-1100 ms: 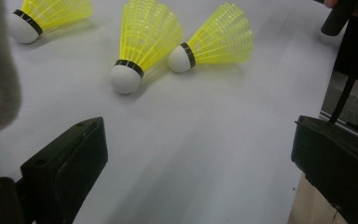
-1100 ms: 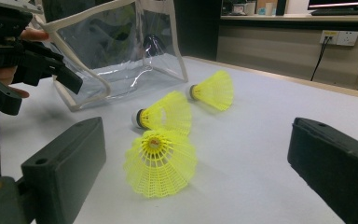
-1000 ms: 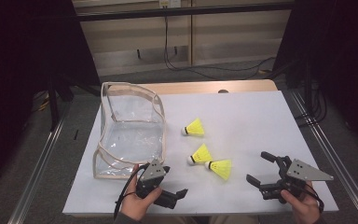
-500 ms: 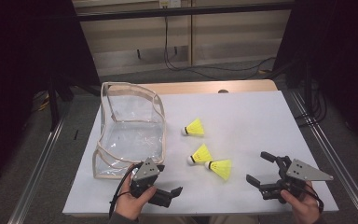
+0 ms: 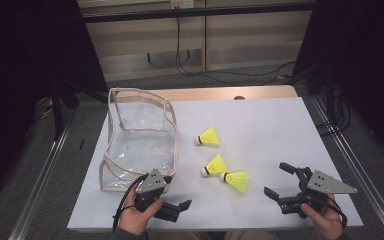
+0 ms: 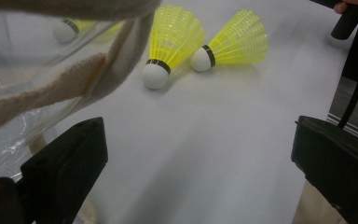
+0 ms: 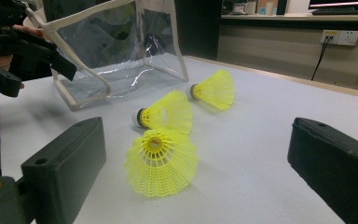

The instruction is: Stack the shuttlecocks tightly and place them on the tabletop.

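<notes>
On the white surface point(image 5: 280, 130), the clear pouch point(image 5: 142, 140) lies just beyond the spread left tongs point(image 5: 172, 207), three yellow shuttlecocks point(image 5: 216, 165) sit between them and the spread, empty right tongs point(image 5: 280, 182), and the farthest shuttlecock blurs behind the pouch's plastic in the left gripper view.

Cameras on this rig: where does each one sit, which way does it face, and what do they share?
High view: above the table's near side, looking forward and down; both hands, left tool and right tool at bottom.
Left gripper view: on the left tool, facing two shuttlecocks past the clear bag's trim; own open jaws.
Right gripper view: low, facing the shuttlecocks and clear bag; own open jaws, left tool far left.
Shared: shuttlecocks, bag.
</notes>
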